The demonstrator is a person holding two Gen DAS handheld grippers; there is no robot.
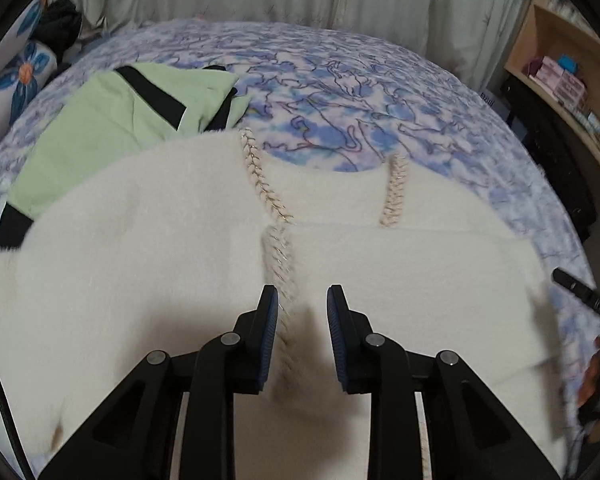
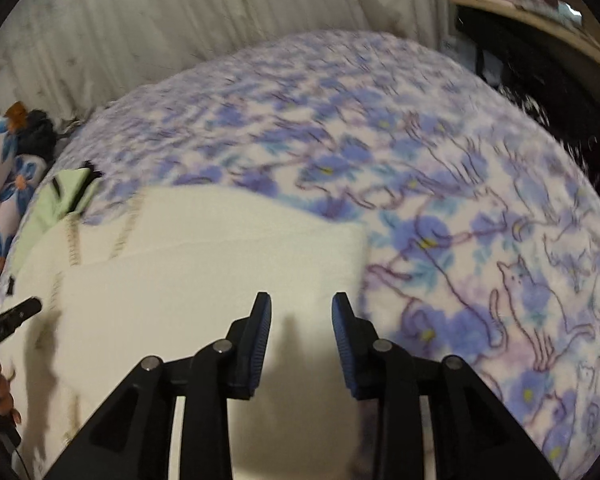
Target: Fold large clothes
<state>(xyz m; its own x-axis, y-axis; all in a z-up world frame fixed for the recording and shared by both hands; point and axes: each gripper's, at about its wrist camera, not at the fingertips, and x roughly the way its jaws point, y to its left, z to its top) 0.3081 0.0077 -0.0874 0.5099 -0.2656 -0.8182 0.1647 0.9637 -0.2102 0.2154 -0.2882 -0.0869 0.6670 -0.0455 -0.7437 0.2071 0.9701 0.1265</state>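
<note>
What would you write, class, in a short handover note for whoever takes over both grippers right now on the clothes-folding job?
Left gripper: open, empty, above the white fluffy garment, near its gold-stitched trim.
Right gripper: open, empty, above the garment's right edge.
The garment lies on the floral blanket, with one folded layer across it. The green garment lies beyond it, partly underneath.
Done: apparently a first fold.
Left: finish folding the white one; the green one probably still needs folding.

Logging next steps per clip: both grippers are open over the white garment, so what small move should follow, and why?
Probably lower the right gripper onto the white garment's right edge and close; it and the left gripper hang open, holding nothing.
</note>
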